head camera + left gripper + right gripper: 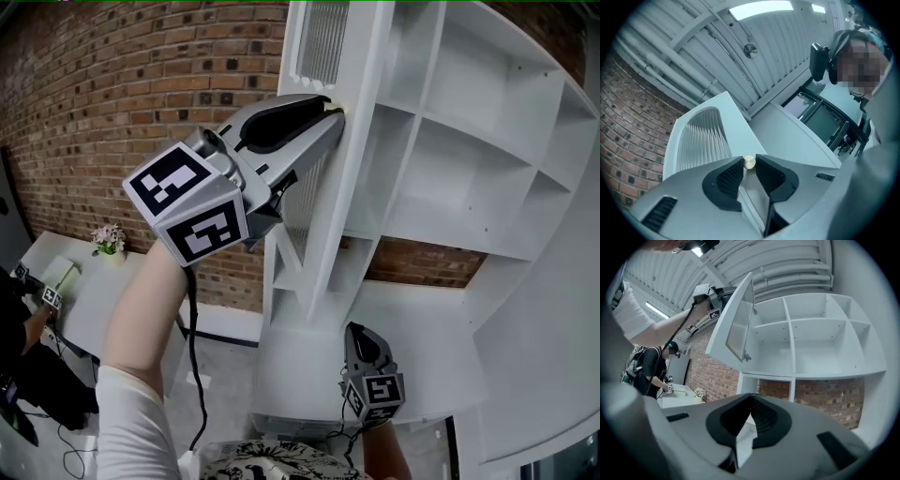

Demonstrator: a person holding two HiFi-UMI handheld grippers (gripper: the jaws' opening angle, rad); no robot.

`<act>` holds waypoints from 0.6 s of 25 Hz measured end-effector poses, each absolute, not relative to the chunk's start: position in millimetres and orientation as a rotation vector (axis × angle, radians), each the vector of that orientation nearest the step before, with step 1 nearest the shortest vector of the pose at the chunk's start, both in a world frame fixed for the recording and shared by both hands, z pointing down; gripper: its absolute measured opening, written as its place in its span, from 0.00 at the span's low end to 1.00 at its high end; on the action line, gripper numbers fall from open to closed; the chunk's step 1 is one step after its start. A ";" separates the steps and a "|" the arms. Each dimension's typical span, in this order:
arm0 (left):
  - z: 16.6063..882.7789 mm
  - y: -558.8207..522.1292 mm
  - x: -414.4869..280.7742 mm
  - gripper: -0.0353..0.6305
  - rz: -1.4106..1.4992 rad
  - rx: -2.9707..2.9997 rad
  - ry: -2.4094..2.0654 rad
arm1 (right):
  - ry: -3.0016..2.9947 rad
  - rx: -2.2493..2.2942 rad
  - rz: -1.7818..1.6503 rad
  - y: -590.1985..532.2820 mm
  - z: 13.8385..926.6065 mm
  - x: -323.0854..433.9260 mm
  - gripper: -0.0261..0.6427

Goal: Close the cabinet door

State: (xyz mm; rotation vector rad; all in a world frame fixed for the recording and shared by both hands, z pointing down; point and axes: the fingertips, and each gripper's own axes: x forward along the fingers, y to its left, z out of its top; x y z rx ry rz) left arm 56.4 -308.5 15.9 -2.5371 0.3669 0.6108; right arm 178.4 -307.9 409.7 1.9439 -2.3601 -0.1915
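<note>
The white cabinet (487,169) has open shelves, and its door (323,141) with a ribbed glass pane stands swung out. My left gripper (330,105) is raised at the door's free edge. In the left gripper view its jaws (749,158) close around the small gold knob (749,162), with both pads touching it and the door edge (754,187) running between them. The right gripper view shows the open door (736,319) with the left gripper (712,295) at its top edge. My right gripper (359,330) hangs low in front of the cabinet base, shut (751,397) and holding nothing.
A brick wall (141,84) runs behind the cabinet. At the left stands a white table (84,300) with a small flower pot (108,239), and a person (23,366) works beside it. A black cable (192,375) hangs from my left gripper.
</note>
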 end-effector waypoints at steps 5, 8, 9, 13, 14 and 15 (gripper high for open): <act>13.8 -314.6 108.8 0.20 0.603 -2.464 0.440 | -2.411 1.884 -0.210 -328.5 401.9 216.5 0.05; 14.3 -322.4 142.0 0.20 0.579 -2.451 0.487 | -2.414 1.872 -0.245 -337.1 398.1 241.8 0.05; 14.3 -325.4 151.0 0.20 0.576 -2.444 0.506 | -2.419 1.868 -0.251 -339.7 397.7 250.5 0.05; 14.4 -341.9 181.7 0.19 0.558 -2.417 0.572 | -2.430 1.854 -0.254 -349.3 398.5 286.0 0.05; 14.6 -346.9 189.8 0.19 0.549 -2.409 0.590 | -2.433 1.854 -0.253 -351.4 398.6 294.7 0.05; 15.0 -351.8 197.9 0.19 0.543 -2.403 0.607 | -2.437 1.853 -0.253 -353.4 398.8 302.9 0.05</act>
